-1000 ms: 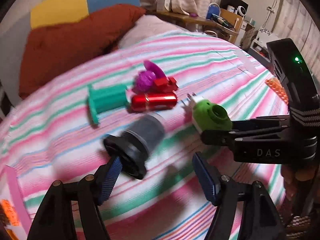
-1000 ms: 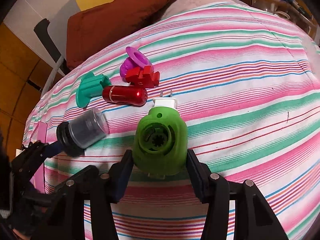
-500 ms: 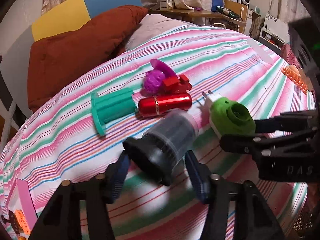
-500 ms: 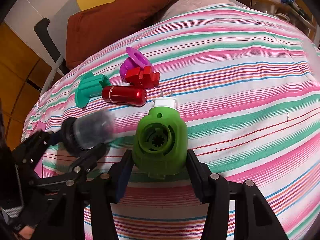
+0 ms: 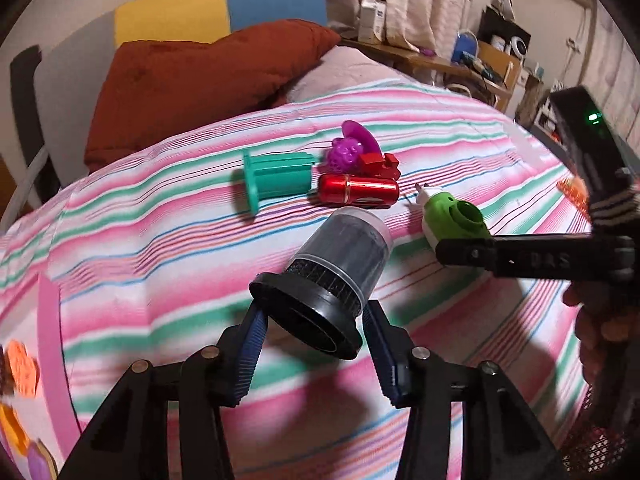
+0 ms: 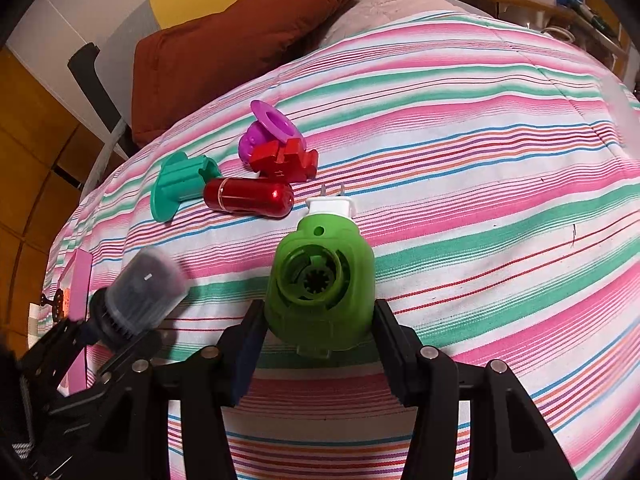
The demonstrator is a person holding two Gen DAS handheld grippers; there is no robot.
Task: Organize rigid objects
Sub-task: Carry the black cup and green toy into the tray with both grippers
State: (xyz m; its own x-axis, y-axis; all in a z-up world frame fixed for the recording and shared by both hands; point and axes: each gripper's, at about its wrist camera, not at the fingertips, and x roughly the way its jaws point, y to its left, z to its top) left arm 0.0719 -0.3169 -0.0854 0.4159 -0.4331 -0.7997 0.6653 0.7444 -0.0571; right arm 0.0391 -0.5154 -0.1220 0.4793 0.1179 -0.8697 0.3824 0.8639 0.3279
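Observation:
My left gripper point(image 5: 312, 344) is shut on the black base of a dark filter canister point(image 5: 340, 256) and holds it above the striped bedspread; it also shows in the right wrist view point(image 6: 140, 292). My right gripper point(image 6: 316, 340) is shut on a green plug-in device point(image 6: 320, 276) with a white plug, also in the left wrist view point(image 5: 452, 220). Beyond lie a red cylinder point(image 5: 358, 189), a teal flanged piece point(image 5: 276, 178), a purple piece point(image 5: 350, 148) and a red block point(image 5: 378, 162), grouped together.
A brown pillow point(image 5: 200, 80) lies at the head of the bed point(image 6: 480, 120). A pink box point(image 5: 48, 320) and orange items point(image 5: 22, 368) sit at the left edge. An orange comb-like piece point(image 5: 572, 190) lies far right. A cluttered desk point(image 5: 460, 64) stands behind.
My left gripper closed on the canister's black base and lifted it off the bedspread toward the group. My right gripper stayed still, holding the green device.

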